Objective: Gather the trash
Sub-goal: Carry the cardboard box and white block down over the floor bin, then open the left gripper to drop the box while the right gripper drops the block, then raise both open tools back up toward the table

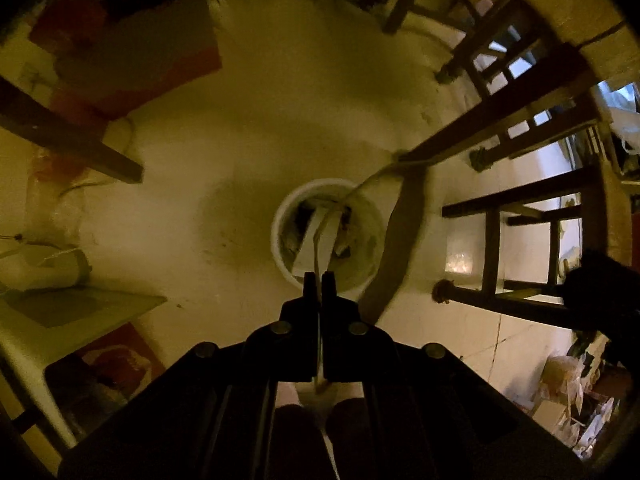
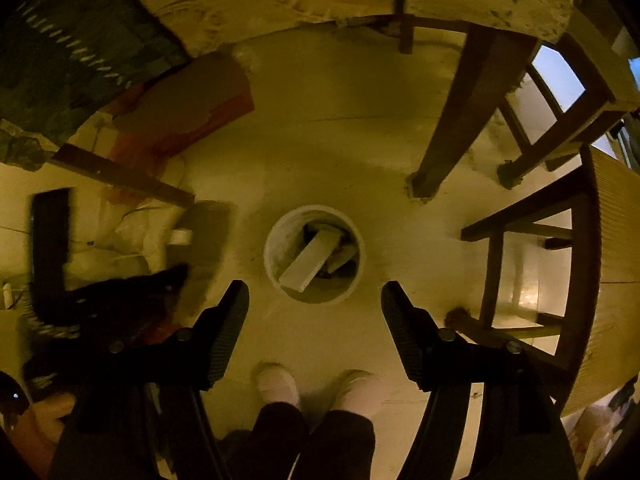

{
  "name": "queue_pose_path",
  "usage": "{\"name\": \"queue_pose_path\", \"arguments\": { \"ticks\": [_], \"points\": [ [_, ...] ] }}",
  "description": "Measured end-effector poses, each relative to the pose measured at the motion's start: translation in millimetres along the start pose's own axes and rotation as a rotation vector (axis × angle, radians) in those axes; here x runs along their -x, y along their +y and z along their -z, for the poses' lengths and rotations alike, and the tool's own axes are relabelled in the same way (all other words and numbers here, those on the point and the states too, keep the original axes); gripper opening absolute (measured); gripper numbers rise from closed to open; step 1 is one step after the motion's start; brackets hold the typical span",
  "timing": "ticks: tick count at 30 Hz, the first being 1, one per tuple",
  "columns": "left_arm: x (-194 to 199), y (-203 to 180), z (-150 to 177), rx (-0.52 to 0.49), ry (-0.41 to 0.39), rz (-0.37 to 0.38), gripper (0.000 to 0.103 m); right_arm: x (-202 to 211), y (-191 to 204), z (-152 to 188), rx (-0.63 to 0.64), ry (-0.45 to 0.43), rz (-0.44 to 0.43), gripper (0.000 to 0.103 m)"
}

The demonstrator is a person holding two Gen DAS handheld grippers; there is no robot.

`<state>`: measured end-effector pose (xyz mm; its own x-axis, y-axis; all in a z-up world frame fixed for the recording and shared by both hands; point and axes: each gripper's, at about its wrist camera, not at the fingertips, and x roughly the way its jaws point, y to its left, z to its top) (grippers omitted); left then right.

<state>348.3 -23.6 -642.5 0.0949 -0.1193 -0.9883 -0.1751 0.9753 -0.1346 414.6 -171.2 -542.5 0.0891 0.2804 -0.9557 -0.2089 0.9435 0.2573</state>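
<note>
L claw point(image 1: 319, 284) clenched on thin paper strip point(image 1: 320, 248) over white bin point(image 1: 280, 236), R claw point(image 2: 315, 294) released

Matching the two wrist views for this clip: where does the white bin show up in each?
Left wrist: bin sits just right of centre, straight ahead of the shut left gripper, which pinches a thin strip.
Right wrist: bin sits at centre, ahead of the open right gripper.
Shared landmark: the pale flat slab leaning inside the bin, also seen from the left wrist.
</note>
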Motion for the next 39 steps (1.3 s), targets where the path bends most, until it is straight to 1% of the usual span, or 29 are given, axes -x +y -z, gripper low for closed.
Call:
{"name": "queue_pose_path", "arguments": {
  "ticks": [3, 4, 6, 7, 8, 11, 14, 17, 22, 23, 26, 27, 29, 31, 33, 36, 39],
  "points": [
    [-29, -5, -6, 0.004, 0.039, 0.021, 0.0, -7, -8, 0, -0.016, -0.012, 0.0, 0.065],
    [-36, -5, -8, 0.008, 0.046, 0.035, 0.002, -9, -10, 0, -0.028, -0.015, -0.006, 0.065],
    [-53, -6, -12, 0.015, 0.061, 0.057, 0.017, -10, -16, 0, -0.043, -0.018, -0.014, 0.065],
    [-58, -7, -13, 0.016, 0.067, 0.053, 0.032, -11, -18, 0, -0.051, -0.019, -0.017, 0.065],
    [-63, -7, -14, 0.015, 0.073, 0.049, 0.037, -11, -19, 0, -0.061, -0.02, -0.02, 0.065],
    [-66, -2, -14, 0.016, 0.078, 0.047, 0.037, -8, -24, 1, -0.075, -0.025, -0.026, 0.065],
    [-51, -1, -11, 0.005, 0.052, 0.037, 0.037, -2, -24, 1, -0.075, -0.027, -0.021, 0.065],
    [-23, -3, -9, -0.018, 0.026, 0.023, 0.037, 10, -21, 1, -0.069, -0.032, -0.021, 0.065],
    [55, -9, -6, -0.045, -0.044, 0.031, 0.037, 53, -6, -6, -0.046, -0.069, -0.019, 0.065],
    [78, -10, -6, -0.052, -0.068, 0.028, 0.037, 66, -1, -7, -0.04, -0.082, -0.019, 0.065],
    [131, -13, -4, -0.056, -0.132, 0.006, 0.037, 104, 13, -12, -0.021, -0.121, -0.017, 0.065],
    [157, -12, -3, -0.053, -0.161, 0.014, 0.037, 119, 19, -14, -0.016, -0.138, -0.018, 0.065],
    [194, -11, -1, -0.05, -0.201, 0.022, 0.037, 150, 29, -16, -0.007, -0.174, -0.022, 0.065],
    [234, -11, 1, -0.053, -0.245, 0.014, 0.037, 187, 42, -18, 0.002, -0.215, -0.028, 0.065],
    [275, -11, 5, -0.057, -0.293, 0.012, 0.037, 214, 53, -19, 0.009, -0.248, -0.03, 0.065],
    [335, -10, 9, -0.064, -0.366, 0.022, 0.037, 262, 71, -19, 0.028, -0.315, -0.031, 0.065],
    [397, -9, 17, -0.086, -0.457, 0.025, 0.037, 313, 92, -15, 0.045, -0.396, -0.029, 0.065]
  ]
}}
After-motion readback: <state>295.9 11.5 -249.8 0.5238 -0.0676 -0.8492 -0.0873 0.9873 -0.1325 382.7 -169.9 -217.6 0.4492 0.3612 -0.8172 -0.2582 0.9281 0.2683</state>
